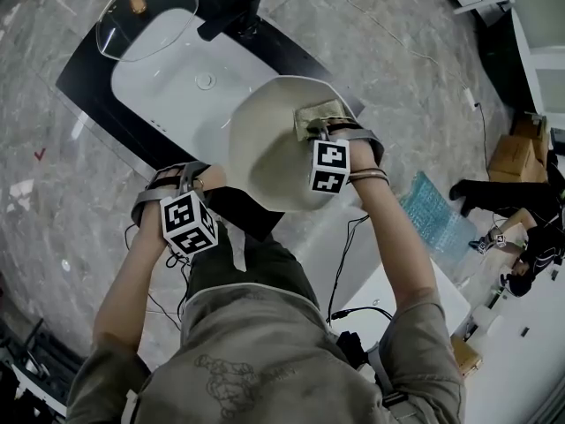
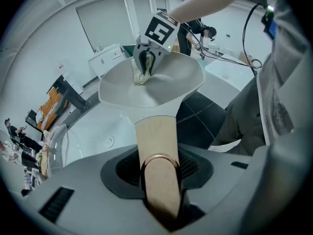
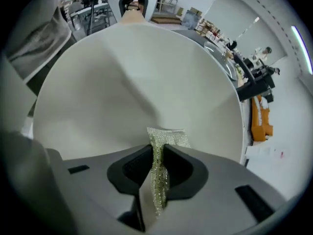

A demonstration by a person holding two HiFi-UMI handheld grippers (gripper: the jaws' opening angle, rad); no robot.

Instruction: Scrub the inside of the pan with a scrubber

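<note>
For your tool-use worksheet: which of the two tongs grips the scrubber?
The right tongs, shut on the glittery scrubber inside the pan; the left tongs grip the pan's handle.

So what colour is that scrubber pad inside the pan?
A sparkly yellowish-green mesh scrubber pad, inside the cream round pan; the right gripper view shows it best.

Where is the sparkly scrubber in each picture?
Head view: scrubber, right of centre, inside the pan.
Left gripper view: scrubber, top middle, inside the pan.
Right gripper view: scrubber, bottom middle, pinched in the right gripper.
Shared landmark: the pale pan, in all three views.
</note>
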